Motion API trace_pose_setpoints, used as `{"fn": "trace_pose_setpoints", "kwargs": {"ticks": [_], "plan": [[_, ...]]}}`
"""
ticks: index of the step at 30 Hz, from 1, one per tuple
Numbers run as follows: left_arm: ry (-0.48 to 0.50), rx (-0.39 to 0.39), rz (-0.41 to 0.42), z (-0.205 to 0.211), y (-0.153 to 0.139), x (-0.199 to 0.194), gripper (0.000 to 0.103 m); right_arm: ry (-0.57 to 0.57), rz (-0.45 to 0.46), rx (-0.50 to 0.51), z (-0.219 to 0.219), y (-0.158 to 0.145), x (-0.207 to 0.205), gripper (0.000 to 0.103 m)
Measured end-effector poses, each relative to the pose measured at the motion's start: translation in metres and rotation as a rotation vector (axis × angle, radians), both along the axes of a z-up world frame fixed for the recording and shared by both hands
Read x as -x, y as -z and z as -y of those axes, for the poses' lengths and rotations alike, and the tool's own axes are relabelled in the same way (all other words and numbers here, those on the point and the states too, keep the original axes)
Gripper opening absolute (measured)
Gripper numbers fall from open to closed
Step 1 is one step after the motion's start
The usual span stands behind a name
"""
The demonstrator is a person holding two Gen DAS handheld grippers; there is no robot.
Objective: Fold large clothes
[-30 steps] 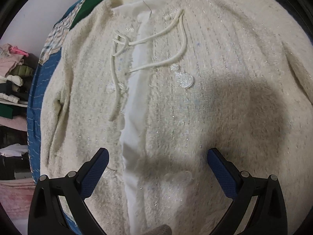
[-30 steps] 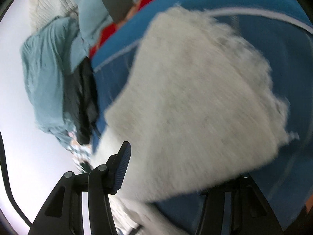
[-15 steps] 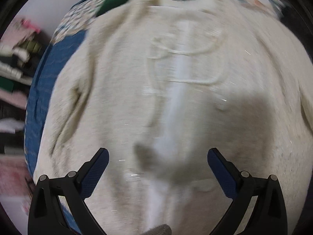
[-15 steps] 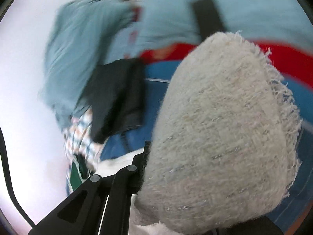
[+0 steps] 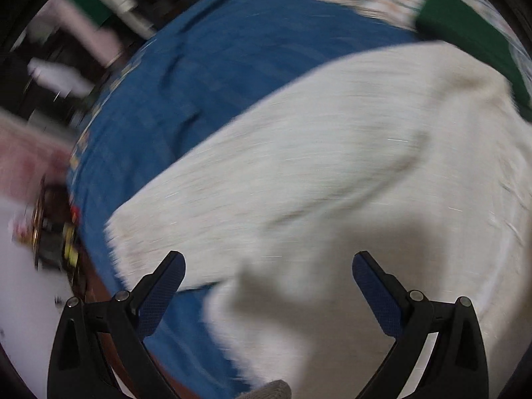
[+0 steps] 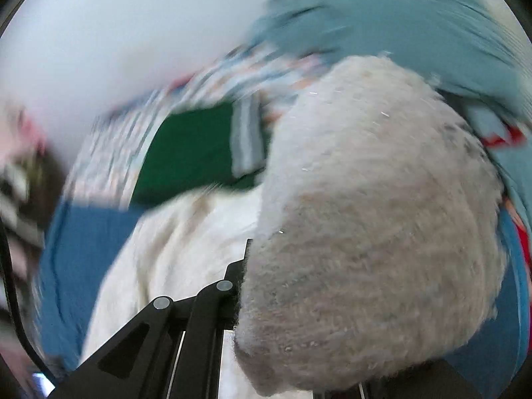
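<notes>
A fuzzy cream jacket (image 5: 332,166) lies spread on a blue bedspread (image 5: 212,76). My left gripper (image 5: 267,276) is open and empty, hovering over the jacket's left sleeve and hem edge; the view is blurred by motion. My right gripper (image 6: 299,299) is shut on a thick fold of the jacket's sleeve (image 6: 375,219), which is lifted and covers most of the view, hiding the right finger. The rest of the jacket (image 6: 186,252) lies below it.
A green garment (image 5: 472,40) (image 6: 196,153) and a patterned cloth (image 6: 133,139) lie beyond the jacket's collar. Light blue bedding (image 6: 415,30) is at the far side. Shelves with folded clothes (image 5: 99,10) stand left of the bed edge.
My left gripper has swung left from over the jacket's front opening to its left edge. My right gripper has closed on the sleeve, lifted it and swung it over toward the jacket body.
</notes>
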State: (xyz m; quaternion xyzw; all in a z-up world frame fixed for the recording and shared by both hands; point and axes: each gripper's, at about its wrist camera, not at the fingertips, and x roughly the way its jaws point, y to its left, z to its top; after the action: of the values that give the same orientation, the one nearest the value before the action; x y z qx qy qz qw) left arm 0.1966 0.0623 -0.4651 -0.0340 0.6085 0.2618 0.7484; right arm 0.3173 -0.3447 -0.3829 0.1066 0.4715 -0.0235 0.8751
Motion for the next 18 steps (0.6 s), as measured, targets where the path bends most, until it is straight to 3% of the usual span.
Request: {"fn": "trace_pose_setpoints", "kwargs": {"ticks": [5,7,9,13,15,18], "plan": [[-0.150,0.016,-0.052,-0.058,0.015,0.040,0.103,-0.285,-0.205,0.179,-0.149,0.096,-0.039,0.011],[-0.198,0.046,-0.068,-0.075,0.023,0.055,0.103,-0.352,-0.313,0.194,-0.177,0.132,-0.036,0.021],[-0.232,0.078,-0.076,-0.082,0.027,0.071,0.103,-0.391,-0.357,0.183,-0.192,0.145,-0.031,0.038],[-0.311,0.214,-0.051,-0.099,0.036,0.092,0.102,-0.420,-0.349,-0.008,-0.183,0.114,0.004,0.057],[-0.353,0.316,-0.024,-0.110,0.046,0.094,0.102,-0.408,-0.338,-0.087,-0.168,0.096,0.024,0.057],[-0.442,0.476,0.049,-0.131,0.063,0.087,0.102,-0.351,-0.360,-0.129,-0.145,0.080,0.039,0.057]]}}
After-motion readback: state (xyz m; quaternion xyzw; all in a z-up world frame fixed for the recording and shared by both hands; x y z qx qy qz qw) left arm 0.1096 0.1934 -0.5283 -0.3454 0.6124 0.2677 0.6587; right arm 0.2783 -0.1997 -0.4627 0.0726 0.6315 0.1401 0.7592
